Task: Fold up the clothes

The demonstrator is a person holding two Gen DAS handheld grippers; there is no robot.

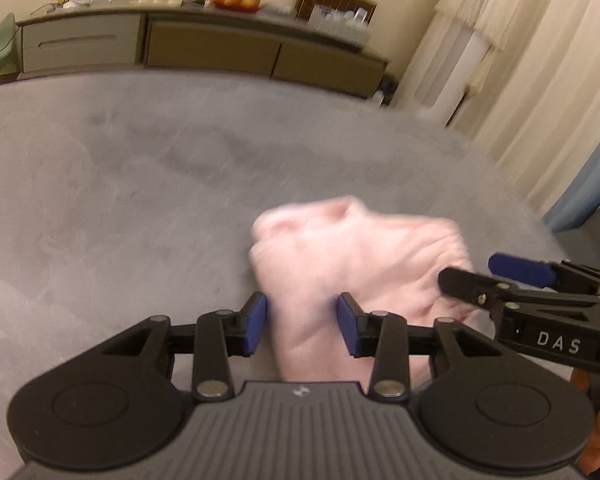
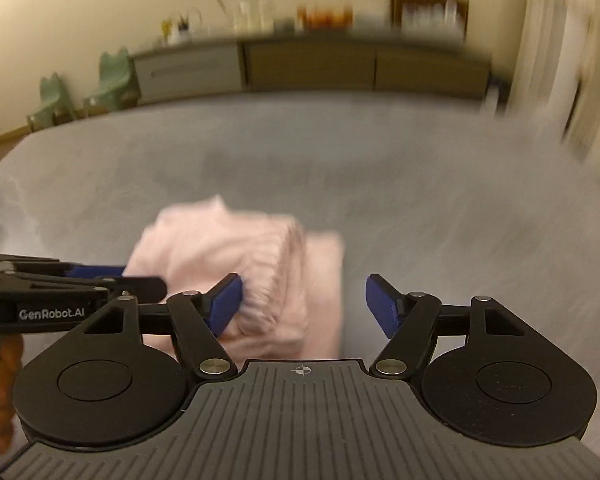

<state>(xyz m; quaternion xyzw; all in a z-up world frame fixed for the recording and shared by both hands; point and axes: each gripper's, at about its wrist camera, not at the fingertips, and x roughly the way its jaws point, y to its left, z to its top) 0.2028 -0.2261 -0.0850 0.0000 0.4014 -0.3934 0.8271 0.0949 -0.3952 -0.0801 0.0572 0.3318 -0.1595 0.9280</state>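
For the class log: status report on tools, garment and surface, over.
Left tool open, straddling pink garment. Right tool open, nothing gripped. Garment bunched on grey bed. Nothing in the way.

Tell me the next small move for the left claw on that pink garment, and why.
Probably ease the left claw down and close it on the bunched soft pink fleece garment. The cloth lies between its blue pads without clearly being pinched, on the grey bed cover. The right claw stands open beside the folded edge, holding nothing, so it steadies nothing yet.
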